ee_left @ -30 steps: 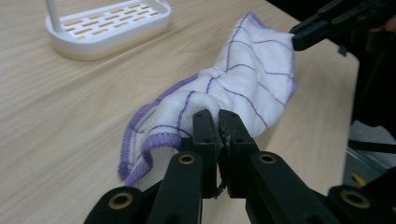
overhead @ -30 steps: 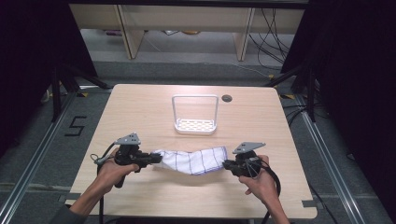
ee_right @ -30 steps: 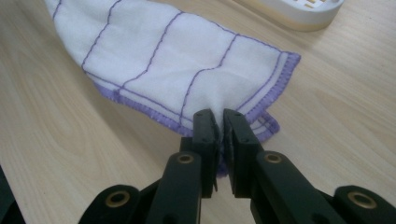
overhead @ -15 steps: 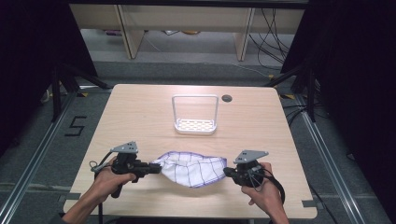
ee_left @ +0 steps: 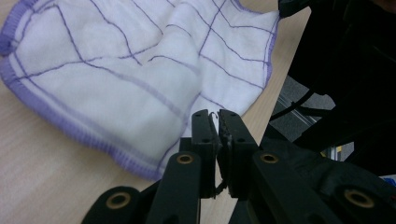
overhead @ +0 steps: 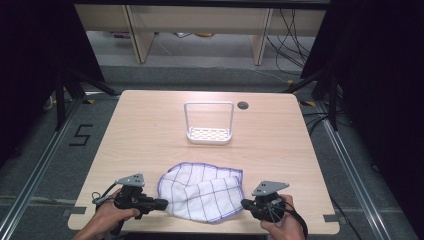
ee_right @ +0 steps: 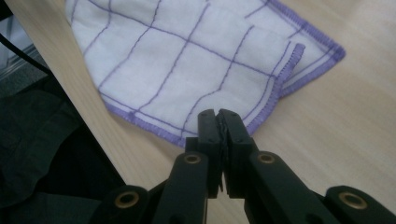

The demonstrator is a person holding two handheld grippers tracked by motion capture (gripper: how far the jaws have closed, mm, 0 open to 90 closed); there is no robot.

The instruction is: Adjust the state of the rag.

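**Checked cloth at the near edge of a pale worktop**

The worktop (overhead: 150,130) is light wood grain with rounded corners and a small dark round hole (overhead: 243,105) near its far edge. It stands on grey floor, with dark frame legs and black curtains at either side. A floor marking (overhead: 80,135) lies to the left, loose cables (overhead: 295,35) run across the floor behind, and pale furniture legs rise beyond.

A white rack (overhead: 209,123) sits in the far middle of the worktop. The white cloth (overhead: 205,190) with purple check lines and purple hem lies rumpled near the front edge, between the two hands.

The left tongs (overhead: 162,203) are clamped on the cloth's left edge. The right tongs (overhead: 245,203) are clamped on its right corner.
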